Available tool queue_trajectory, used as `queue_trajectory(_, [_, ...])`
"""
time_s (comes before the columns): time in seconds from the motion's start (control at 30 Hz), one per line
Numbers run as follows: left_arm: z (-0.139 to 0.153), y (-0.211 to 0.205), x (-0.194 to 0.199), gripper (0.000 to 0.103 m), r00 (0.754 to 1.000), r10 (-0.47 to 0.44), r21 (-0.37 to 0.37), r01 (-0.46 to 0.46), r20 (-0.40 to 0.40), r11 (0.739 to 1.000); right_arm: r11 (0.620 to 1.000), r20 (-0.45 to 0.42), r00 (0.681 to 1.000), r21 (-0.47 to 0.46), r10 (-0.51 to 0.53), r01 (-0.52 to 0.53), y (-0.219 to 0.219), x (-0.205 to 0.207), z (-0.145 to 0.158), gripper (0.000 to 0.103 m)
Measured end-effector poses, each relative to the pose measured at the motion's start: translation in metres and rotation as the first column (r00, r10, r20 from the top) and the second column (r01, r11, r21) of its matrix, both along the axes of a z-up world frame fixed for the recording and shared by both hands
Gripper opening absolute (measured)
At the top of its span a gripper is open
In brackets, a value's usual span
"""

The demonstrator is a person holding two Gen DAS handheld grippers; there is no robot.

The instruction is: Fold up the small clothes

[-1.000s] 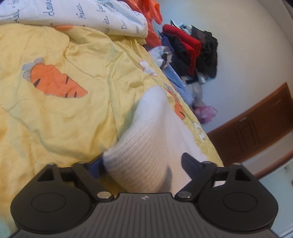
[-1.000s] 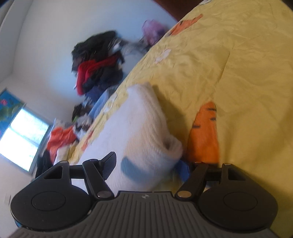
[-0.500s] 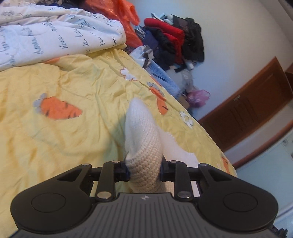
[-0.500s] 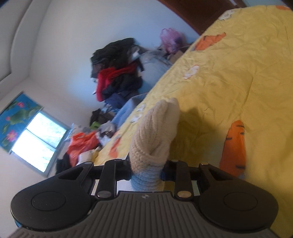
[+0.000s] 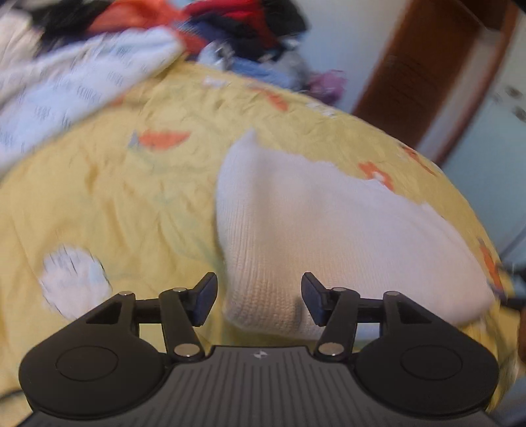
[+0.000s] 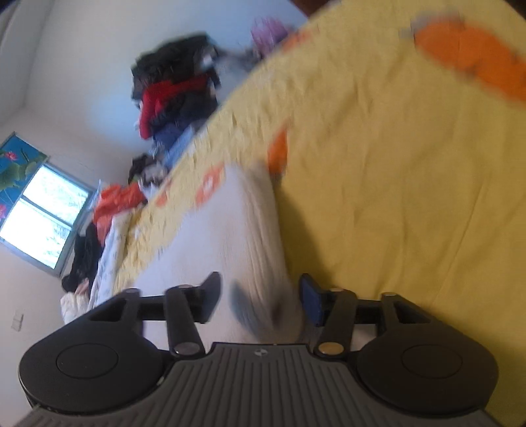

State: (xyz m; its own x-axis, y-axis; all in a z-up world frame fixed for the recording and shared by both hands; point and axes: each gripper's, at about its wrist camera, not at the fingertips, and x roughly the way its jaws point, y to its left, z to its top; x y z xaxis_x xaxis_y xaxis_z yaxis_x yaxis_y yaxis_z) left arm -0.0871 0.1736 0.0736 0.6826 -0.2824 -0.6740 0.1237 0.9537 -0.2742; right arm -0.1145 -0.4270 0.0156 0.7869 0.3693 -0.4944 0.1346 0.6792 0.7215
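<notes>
While my left tongs (image 5: 259,297) hang low over the bed, tipped forward along the yellow bedspread (image 5: 108,203), their jaws stand spread with a wide gap between them and grip nothing. In this left wrist view the white knitted garment (image 5: 312,226) lies on the bedspread straight ahead at twelve o'clock, its near ribbed edge reaching down into the gap. The left fingertip (image 5: 205,299) stands just clear of that edge at nine o'clock; the right one sits at the cloth's margin at three o'clock, and I cannot tell whether it touches. The garment spreads away toward two o'clock, with a pointed corner rising at twelve. A white printed quilt (image 5: 72,85) lies at ten o'clock, a pile of dark and red clothes (image 5: 250,29) at twelve, and a brown wooden door (image 5: 427,72) at one o'clock. The whole view is blurred.

In the right wrist view my right tongs (image 6: 259,300) are rolled sideways, so the bedspread (image 6: 394,197) climbs toward two o'clock and a window (image 6: 42,223) sits at nine. Their jaws are spread too, pinching nothing. The garment (image 6: 230,236) runs from the gap toward eleven o'clock, its rounded folded edge lying between the tips. A greyish patch (image 6: 243,308) marks the cloth just inside the gap. The clothes pile (image 6: 174,88) shows at eleven o'clock against the wall.
</notes>
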Motion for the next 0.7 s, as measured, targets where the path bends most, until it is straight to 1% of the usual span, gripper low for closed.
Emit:
queue_trajectory(0.03, [0.010, 0.004, -0.003, 0.056, 0.999, -0.017, 0.026, 0.016, 0.036, 1.000, 0.999, 0.048, 0.999, -0.040, -0.016, 0.018, -0.006, -0.001, 0.010, 0.079])
queue_trajectory(0.07, [0.022, 0.006, -0.003, 0.056, 0.997, -0.029, 0.048, 0.025, 0.071, 0.999, 0.996, 0.087, 0.996, -0.085, -0.021, 0.028, -0.012, 0.004, 0.020, 0.080])
queue_trajectory(0.1, [0.032, 0.009, -0.001, 0.057, 0.994, -0.021, 0.052, 0.015, 0.107, 0.999, 0.991, 0.099, 0.995, -0.132, -0.012, 0.025, -0.013, 0.013, 0.029, 0.080])
queue_trajectory(0.13, [0.041, 0.010, 0.005, 0.067, 0.989, 0.006, 0.043, -0.013, 0.150, 0.999, 0.984, 0.100, 0.995, -0.179, 0.007, 0.011, -0.012, 0.025, 0.036, 0.080])
queue_trajectory(0.17, [0.047, 0.011, 0.013, 0.082, 0.981, 0.041, 0.028, -0.047, 0.191, 0.998, 0.973, 0.107, 0.993, -0.229, 0.043, -0.017, -0.007, 0.042, 0.044, 0.080])
queue_trajectory(0.2, [0.049, 0.008, 0.025, 0.087, 0.973, 0.072, 0.020, -0.078, 0.218, 0.997, 0.961, 0.120, 0.989, -0.271, 0.091, -0.056, -0.001, 0.059, 0.048, 0.080])
queue_trajectory(0.23, [0.048, 0.003, 0.040, 0.089, 0.970, 0.085, 0.029, -0.094, 0.228, 0.995, 0.948, 0.123, 0.982, -0.302, 0.141, -0.099, 0.005, 0.075, 0.050, 0.080])
queue_trajectory(0.27, [0.044, -0.005, 0.065, 0.089, 0.972, 0.089, 0.056, -0.104, 0.218, 0.993, 0.936, 0.112, 0.977, -0.325, 0.179, -0.134, 0.010, 0.094, 0.051, 0.080])
queue_trajectory(0.3, [0.037, -0.013, 0.086, 0.089, 0.977, 0.092, 0.077, -0.108, 0.191, 0.991, 0.923, 0.097, 0.975, -0.352, 0.201, -0.156, 0.018, 0.112, 0.050, 0.080])
queue_trajectory(0.37, [0.020, -0.026, 0.128, 0.089, 0.988, 0.093, 0.108, -0.106, 0.119, 0.988, 0.878, 0.060, 0.962, -0.426, 0.266, -0.216, 0.041, 0.151, 0.049, 0.080])
queue_trajectory(0.4, [0.009, -0.033, 0.148, 0.088, 0.992, 0.084, 0.124, -0.095, 0.090, 0.988, 0.860, 0.034, 0.960, -0.454, 0.277, -0.233, 0.048, 0.168, 0.046, 0.079])
queue_trajectory(0.47, [-0.011, -0.047, 0.178, 0.088, 0.997, 0.057, 0.166, -0.063, 0.043, 0.984, 0.833, -0.039, 0.952, -0.474, 0.305, -0.286, 0.061, 0.199, 0.034, 0.077])
queue_trajectory(0.5, [-0.019, -0.054, 0.188, 0.088, 0.999, 0.039, 0.197, -0.043, 0.028, 0.979, 0.827, -0.067, 0.950, -0.475, 0.306, -0.300, 0.064, 0.209, 0.028, 0.077])
queue_trajectory(0.53, [-0.025, -0.061, 0.194, 0.086, 1.000, 0.019, 0.229, -0.024, 0.021, 0.973, 0.820, -0.093, 0.947, -0.478, 0.309, -0.314, 0.068, 0.217, 0.022, 0.076])
queue_trajectory(0.57, [-0.030, -0.067, 0.199, 0.070, 1.000, 0.004, 0.252, -0.007, 0.014, 0.968, 0.815, -0.112, 0.941, -0.474, 0.320, -0.333, 0.072, 0.221, 0.014, 0.071])
queue_trajectory(0.6, [-0.035, -0.072, 0.203, 0.058, 1.000, -0.004, 0.276, 0.004, -0.003, 0.961, 0.814, -0.120, 0.935, -0.463, 0.334, -0.351, 0.073, 0.224, 0.009, 0.062])
queue_trajectory(0.63, [-0.039, -0.074, 0.206, 0.037, 1.000, 0.007, 0.299, -0.003, -0.014, 0.954, 0.815, -0.127, 0.927, -0.445, 0.352, -0.370, 0.075, 0.226, 0.005, 0.035])
queue_trajectory(0.67, [-0.039, -0.073, 0.206, 0.030, 1.000, 0.011, 0.296, -0.008, -0.008, 0.955, 0.814, -0.130, 0.922, -0.437, 0.365, -0.383, 0.078, 0.226, 0.001, 0.017])
queue_trajectory(0.7, [-0.037, -0.071, 0.206, 0.023, 1.000, 0.009, 0.277, -0.010, 0.006, 0.961, 0.814, -0.116, 0.920, -0.433, 0.374, -0.386, 0.077, 0.226, 0.001, 0.017])
